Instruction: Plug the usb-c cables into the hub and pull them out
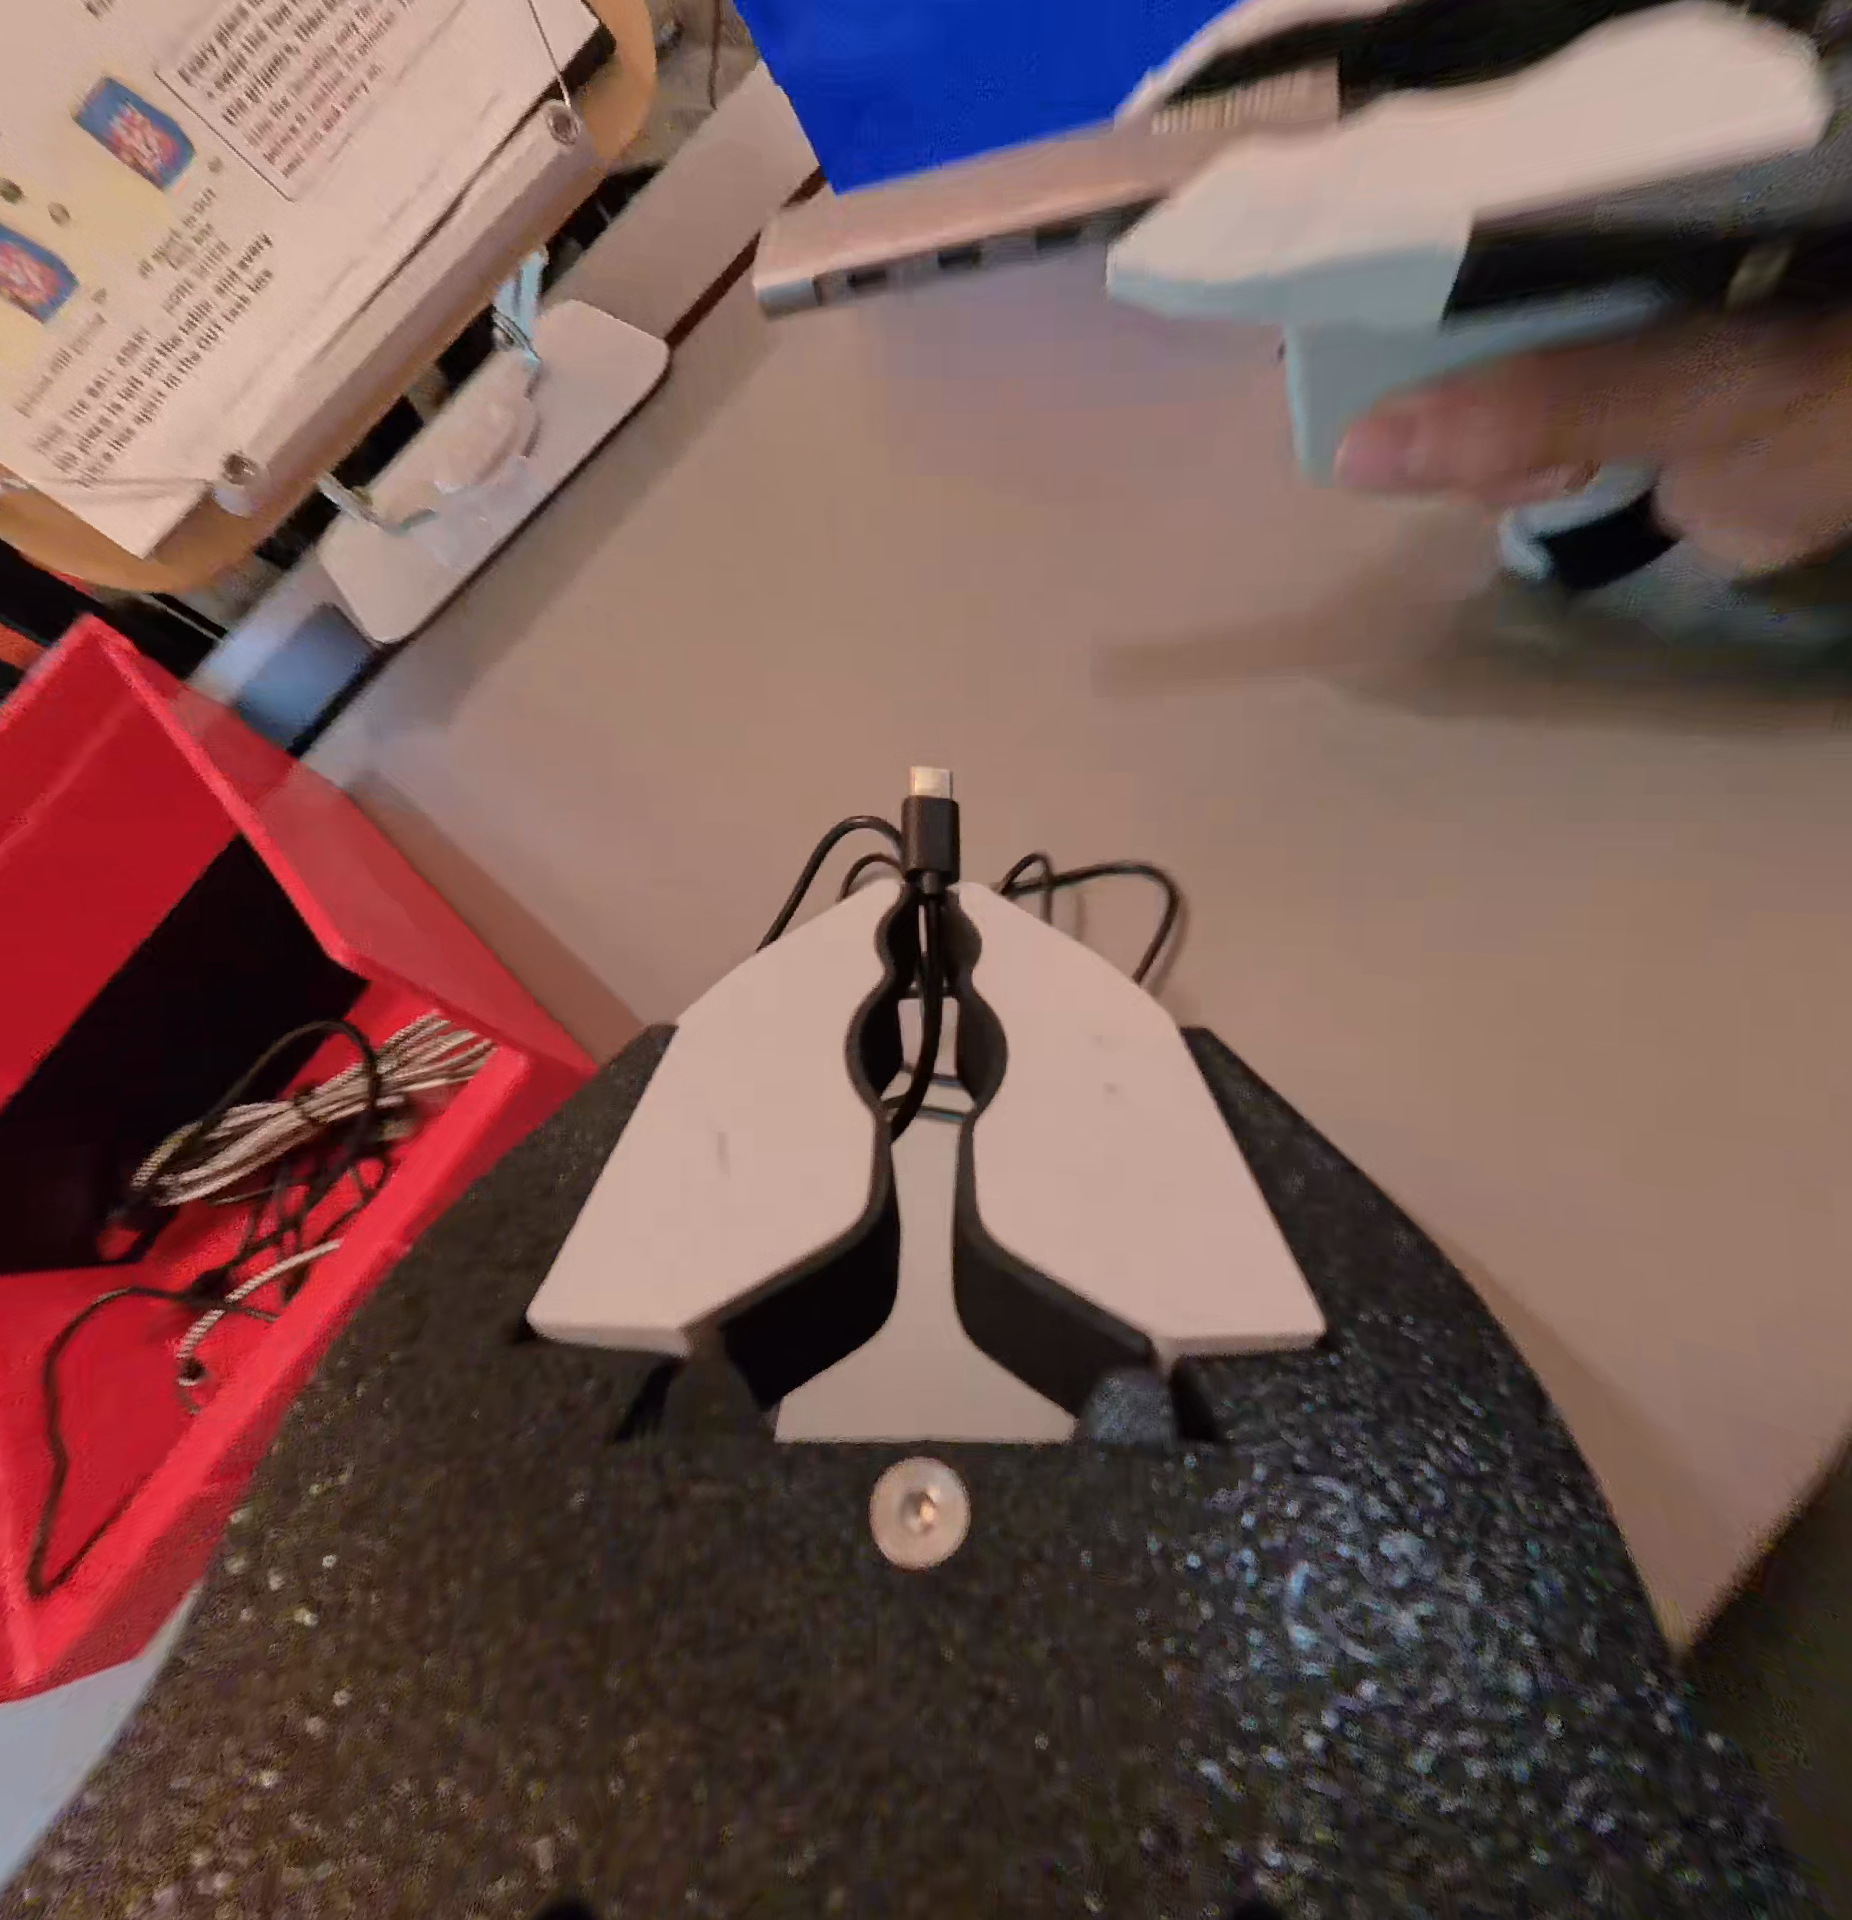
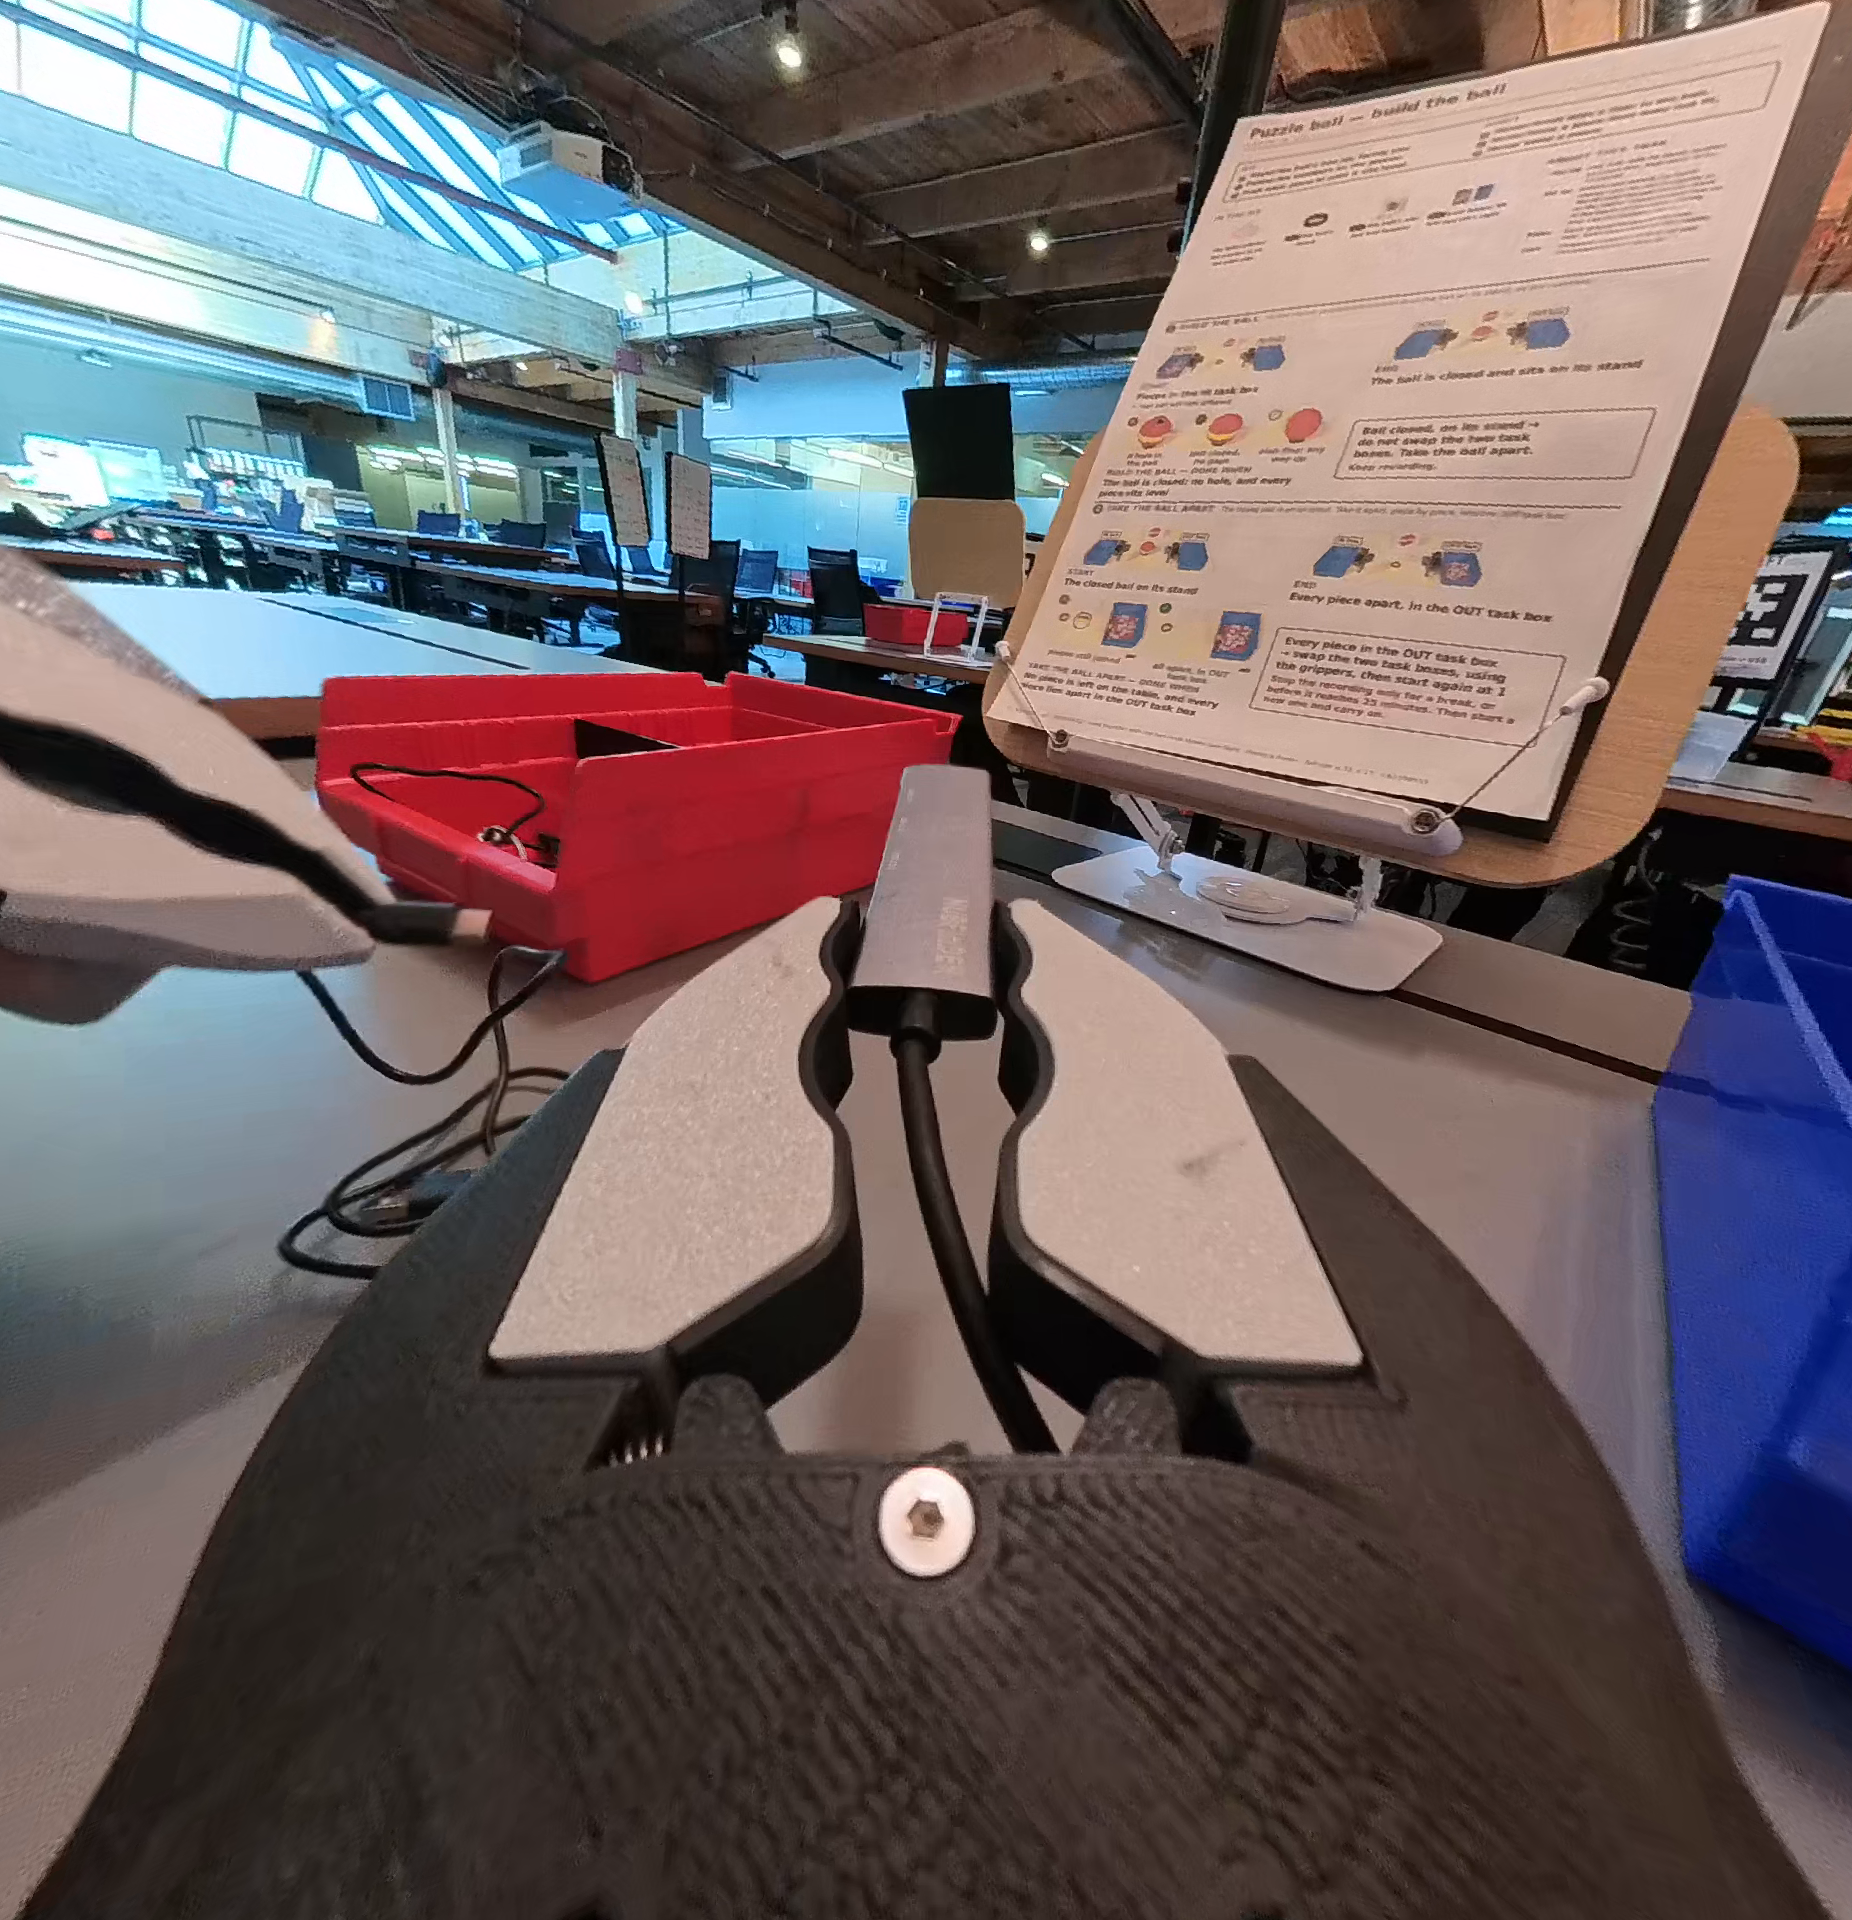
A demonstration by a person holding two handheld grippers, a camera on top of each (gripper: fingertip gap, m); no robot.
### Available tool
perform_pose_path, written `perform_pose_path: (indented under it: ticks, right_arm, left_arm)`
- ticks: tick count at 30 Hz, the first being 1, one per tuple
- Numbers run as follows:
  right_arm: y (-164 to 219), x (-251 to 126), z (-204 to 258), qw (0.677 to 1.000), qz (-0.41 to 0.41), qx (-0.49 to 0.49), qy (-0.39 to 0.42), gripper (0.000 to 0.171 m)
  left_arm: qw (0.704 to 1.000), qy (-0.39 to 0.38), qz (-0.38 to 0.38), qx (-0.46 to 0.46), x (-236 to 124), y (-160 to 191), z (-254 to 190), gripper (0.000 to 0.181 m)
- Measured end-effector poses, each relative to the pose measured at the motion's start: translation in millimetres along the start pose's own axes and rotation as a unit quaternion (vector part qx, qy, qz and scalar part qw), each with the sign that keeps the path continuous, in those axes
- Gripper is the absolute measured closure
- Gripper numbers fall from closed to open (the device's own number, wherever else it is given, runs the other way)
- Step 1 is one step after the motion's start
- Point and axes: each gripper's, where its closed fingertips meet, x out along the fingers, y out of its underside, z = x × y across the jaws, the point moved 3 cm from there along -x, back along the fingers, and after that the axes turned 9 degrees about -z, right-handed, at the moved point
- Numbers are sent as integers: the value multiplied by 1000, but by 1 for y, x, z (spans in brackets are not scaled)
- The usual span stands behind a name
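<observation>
My left gripper point(image 1: 930, 896) is shut on a black USB-C cable point(image 1: 932, 831); its metal plug sticks out past the fingertips, above the table. The cable's slack loops on the table behind the tips. My right gripper point(image 2: 924, 914) is shut on the grey hub point(image 2: 932, 883), gripping its cable end, with the hub's black lead running back between the fingers. The hub also shows in the left wrist view point(image 1: 943, 249), held off the table at the upper right, ports facing me, blurred. In the right wrist view the left gripper point(image 2: 382, 914) and its plug point(image 2: 434, 922) sit left of the hub, apart from it.
A red bin point(image 1: 122, 1039) with several more cables stands at the left, also seen in the right wrist view point(image 2: 693, 810). A blue bin point(image 2: 1784, 1247) stands at the right. A document stand with a printed sheet point(image 2: 1369, 520) is behind the hub. A hand point(image 1: 1576, 457) holds the right gripper.
</observation>
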Motion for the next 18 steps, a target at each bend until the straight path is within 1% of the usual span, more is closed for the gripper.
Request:
perform_pose_path:
  ticks: [1, 4, 7, 10, 13, 18]
  right_arm:
    - [0, 0, 2, 1000, -2, 4, -6, 147]
    - [-1, 1, 7, 1000, -4, 10, -19, 147]
    - [-2, 1, 10, 999, -9, 13, -29, 147]
    - [-2, 2, 13, 999, -10, 16, -39, 147]
    - [-2, 3, 19, 998, -11, 13, -53, 147]
    - [-2, 5, 32, 996, -14, 15, -86, 147]
  left_arm:
    - [1000, 12, 3, -24, -1, -9, -1, 177]
    - [994, 55, -16, -98, 0, -38, -5, 177]
    - [988, 73, -24, -134, 8, -51, -1, 177]
    - [982, 89, -27, -164, 13, -51, -3, 177]
    - [980, 85, -21, -180, 14, -43, -2, 177]
    - [970, 108, -39, -213, 13, -41, -3, 177]
